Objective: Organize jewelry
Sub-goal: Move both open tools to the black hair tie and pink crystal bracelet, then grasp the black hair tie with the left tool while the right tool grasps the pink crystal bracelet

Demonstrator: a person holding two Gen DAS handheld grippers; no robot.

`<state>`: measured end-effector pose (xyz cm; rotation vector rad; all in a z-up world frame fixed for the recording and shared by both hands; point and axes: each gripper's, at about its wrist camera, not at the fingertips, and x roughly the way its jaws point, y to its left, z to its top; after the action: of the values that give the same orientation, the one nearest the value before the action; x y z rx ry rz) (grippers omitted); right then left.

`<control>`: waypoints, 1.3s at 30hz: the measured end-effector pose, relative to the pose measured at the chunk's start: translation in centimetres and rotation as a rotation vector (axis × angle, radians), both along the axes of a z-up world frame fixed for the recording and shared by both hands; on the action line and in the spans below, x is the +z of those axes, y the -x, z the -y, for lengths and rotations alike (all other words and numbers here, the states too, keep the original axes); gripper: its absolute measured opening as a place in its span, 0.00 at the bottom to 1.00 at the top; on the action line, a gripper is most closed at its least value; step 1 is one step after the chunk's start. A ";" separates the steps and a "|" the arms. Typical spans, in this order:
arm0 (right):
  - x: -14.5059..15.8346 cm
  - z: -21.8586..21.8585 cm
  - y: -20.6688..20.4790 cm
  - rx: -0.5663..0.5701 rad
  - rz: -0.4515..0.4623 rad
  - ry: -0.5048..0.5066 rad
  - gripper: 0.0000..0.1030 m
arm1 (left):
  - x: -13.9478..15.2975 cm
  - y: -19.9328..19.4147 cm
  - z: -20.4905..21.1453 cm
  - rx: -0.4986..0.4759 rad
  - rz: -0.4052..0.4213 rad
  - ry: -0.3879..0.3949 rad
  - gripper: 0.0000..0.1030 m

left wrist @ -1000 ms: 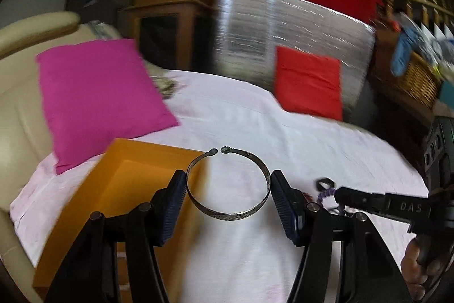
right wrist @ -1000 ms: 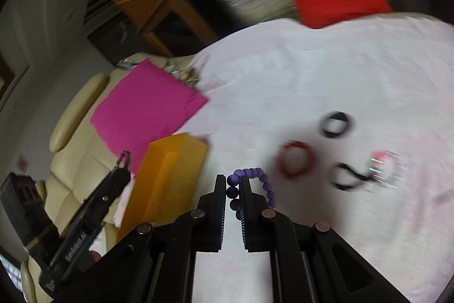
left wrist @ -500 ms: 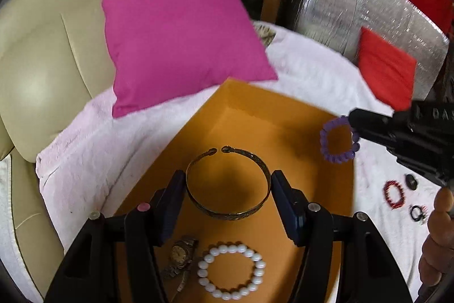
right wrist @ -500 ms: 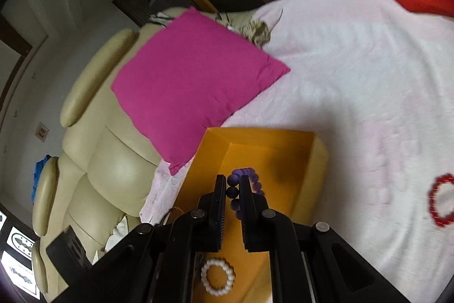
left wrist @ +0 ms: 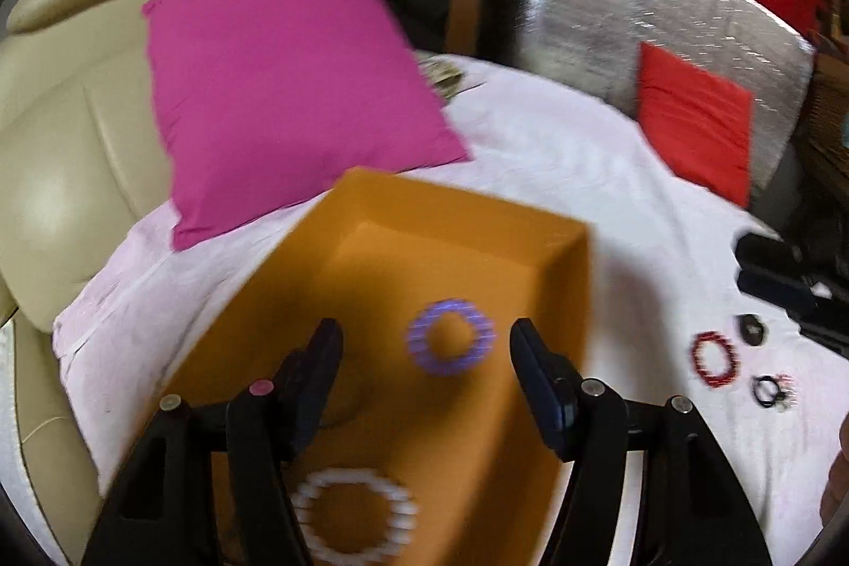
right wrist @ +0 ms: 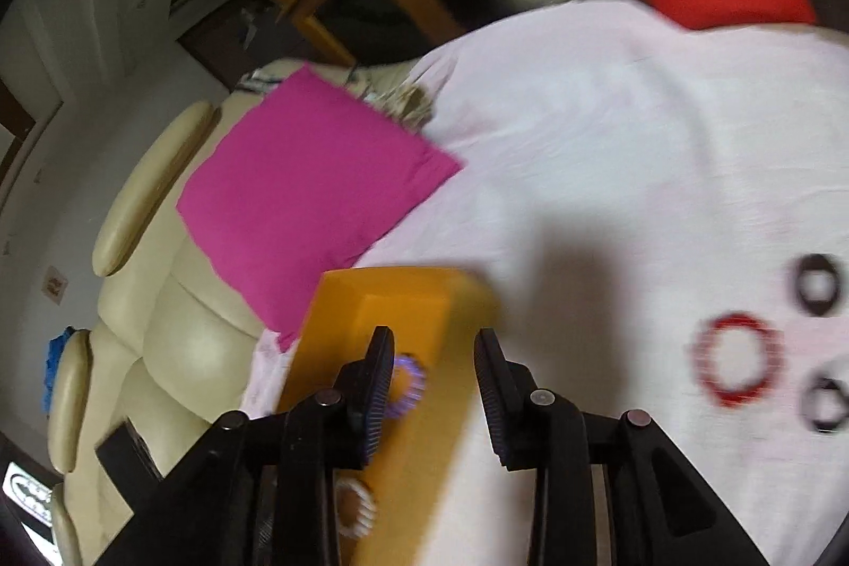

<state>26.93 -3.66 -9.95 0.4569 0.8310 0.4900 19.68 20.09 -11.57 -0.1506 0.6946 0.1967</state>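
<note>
We find the open box (left wrist: 562,301) on the sheet-covered bed (left wrist: 557,152), with a pillow (left wrist: 281,88) just behind it against the sofa (left wrist: 58,125). In the box a beaded bracelet (left wrist: 451,344) lies behind a pearl bracelet (left wrist: 353,515). Right of the box, well apart on the sheet, lie another beaded bracelet (left wrist: 716,358) and two small rings (left wrist: 752,329) (left wrist: 767,391). A cushion (left wrist: 695,136) stands at the bed's far edge.

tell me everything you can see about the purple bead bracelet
The purple bead bracelet is a closed ring of small round violet beads, glossy as far as the motion blur allows. It lies flat on the floor of the orange box, apart from the white bead bracelet nearer the camera. No finger touches it: in the left wrist view it sits between the spread fingers of the left gripper. In the right wrist view one finger of the open right gripper partly hides it.
</note>
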 end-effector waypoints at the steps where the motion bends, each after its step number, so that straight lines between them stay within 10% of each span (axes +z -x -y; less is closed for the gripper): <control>1: 0.1 1.9 0.8 -0.023 0.002 0.007 0.33 | 0.3 0.1 1.1 -0.017 0.009 0.000 0.66; 8: -0.6 15.4 5.7 -0.208 -0.023 0.030 0.33 | 1.2 0.2 10.4 -0.190 0.030 -0.045 0.67; 16: -6.8 25.1 7.8 -0.392 -0.143 -0.167 0.33 | -0.9 -1.0 19.1 -0.436 0.030 -0.061 0.67; 31: -7.9 30.2 8.1 -0.403 -0.189 -0.245 0.35 | -4.9 -6.1 27.3 -0.760 0.003 0.083 0.67; 36: -7.9 30.4 8.0 -0.395 -0.193 -0.242 0.35 | -5.5 -6.4 29.1 -0.885 -0.043 0.011 0.67; 39: -8.0 30.3 8.0 -0.393 -0.195 -0.239 0.35 | -6.1 -6.8 29.2 -0.929 -0.088 0.027 0.44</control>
<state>18.95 -33.96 -17.92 0.8795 0.8460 0.1810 26.49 -9.07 -17.68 0.1641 0.7915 -0.6996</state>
